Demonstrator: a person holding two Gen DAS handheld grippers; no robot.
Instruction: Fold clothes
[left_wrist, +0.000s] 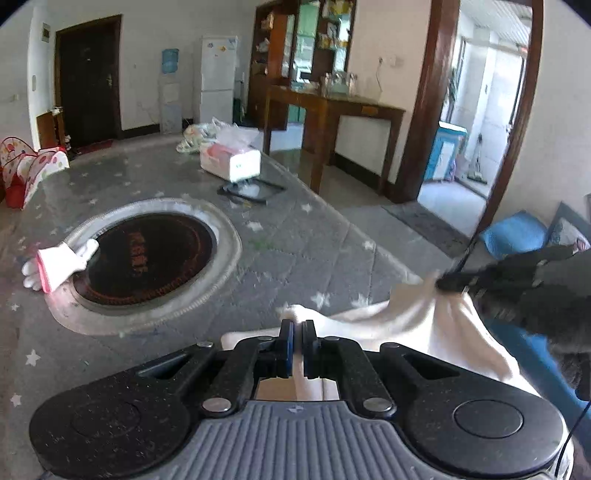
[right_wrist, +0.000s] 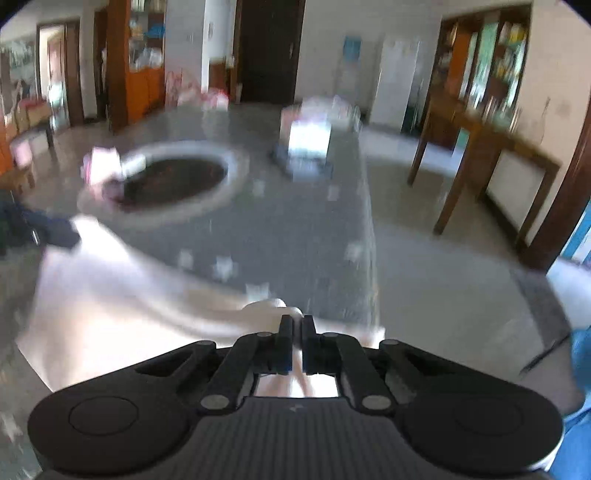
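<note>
Both wrist views close above tongs, angled down across table (left_wrist: 184, 350); share round burner (left_wrist: 147, 258), tissue pack (left_wrist: 231, 160).

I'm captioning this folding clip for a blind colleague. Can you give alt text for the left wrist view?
The left gripper pinches a white garment above a grey star-patterned table; the right gripper holds another corner. Beyond lie white gloves and a tissue box.

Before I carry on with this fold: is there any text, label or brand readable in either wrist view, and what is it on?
Nothing can be read for certain.
Orange-red characters on the dark round plate set in the table: too distorted to read.
Print on the tissue pack: too small.
Stickers on the white fridge: too small.
Right wrist view: motion-blurred throughout, nothing legible.
</note>
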